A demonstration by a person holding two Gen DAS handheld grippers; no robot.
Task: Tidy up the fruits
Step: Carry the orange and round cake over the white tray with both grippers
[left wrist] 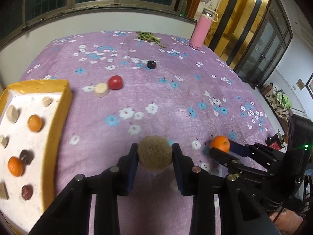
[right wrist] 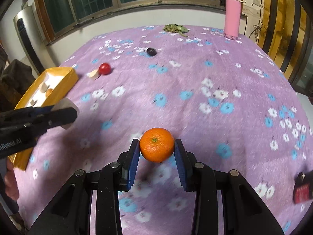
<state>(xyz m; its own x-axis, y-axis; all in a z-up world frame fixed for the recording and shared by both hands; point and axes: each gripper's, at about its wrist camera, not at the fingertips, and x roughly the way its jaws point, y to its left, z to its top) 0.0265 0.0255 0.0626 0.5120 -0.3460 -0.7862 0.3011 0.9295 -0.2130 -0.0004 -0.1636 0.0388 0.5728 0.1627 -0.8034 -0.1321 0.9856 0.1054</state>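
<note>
My left gripper (left wrist: 154, 153) is shut on a round tan fuzzy fruit (left wrist: 154, 152) and holds it above the purple flowered cloth. My right gripper (right wrist: 157, 148) is shut on an orange (right wrist: 157, 147), also lifted; it shows in the left wrist view (left wrist: 220, 144) at the right. The yellow box (left wrist: 60, 105) with a white inside lies at the left and holds two oranges (left wrist: 34, 123), dark round fruits and tan pieces. A red fruit (left wrist: 115, 82), a pale round slice (left wrist: 101, 89) and a dark fruit (left wrist: 151, 64) lie on the cloth farther off.
A pink bottle (left wrist: 201, 30) stands at the far right corner, near a pile of green leaves (left wrist: 149, 37). A window wall runs behind the table. A red and black object (right wrist: 302, 188) lies at the right edge in the right wrist view.
</note>
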